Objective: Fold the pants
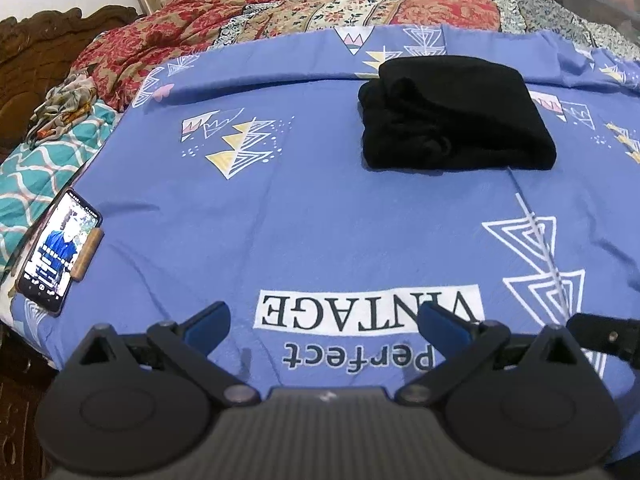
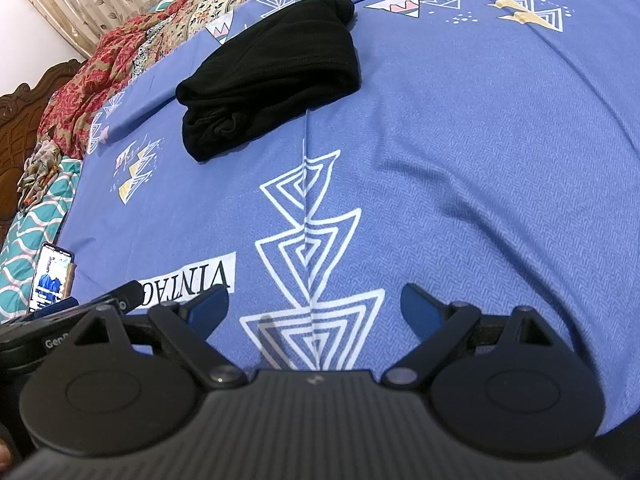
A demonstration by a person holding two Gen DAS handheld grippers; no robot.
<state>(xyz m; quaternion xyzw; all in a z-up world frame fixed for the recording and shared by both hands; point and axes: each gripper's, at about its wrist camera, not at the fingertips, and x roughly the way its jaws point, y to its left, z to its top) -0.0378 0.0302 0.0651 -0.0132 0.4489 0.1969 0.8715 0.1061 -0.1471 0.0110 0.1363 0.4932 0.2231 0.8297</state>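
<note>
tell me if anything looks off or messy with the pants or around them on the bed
Nothing stands out. The black pants lie as a compact folded bundle on the blue sheet, slightly bunched at their left end. Both the left gripper and right gripper are open and empty.

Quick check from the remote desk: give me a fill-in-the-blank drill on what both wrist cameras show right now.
1. The black pants lie in a ____ bundle on the blue sheet.
2. The left gripper and right gripper both have their jaws ____.
3. The phone has its screen ____.

Missing words: folded; open; lit
</note>
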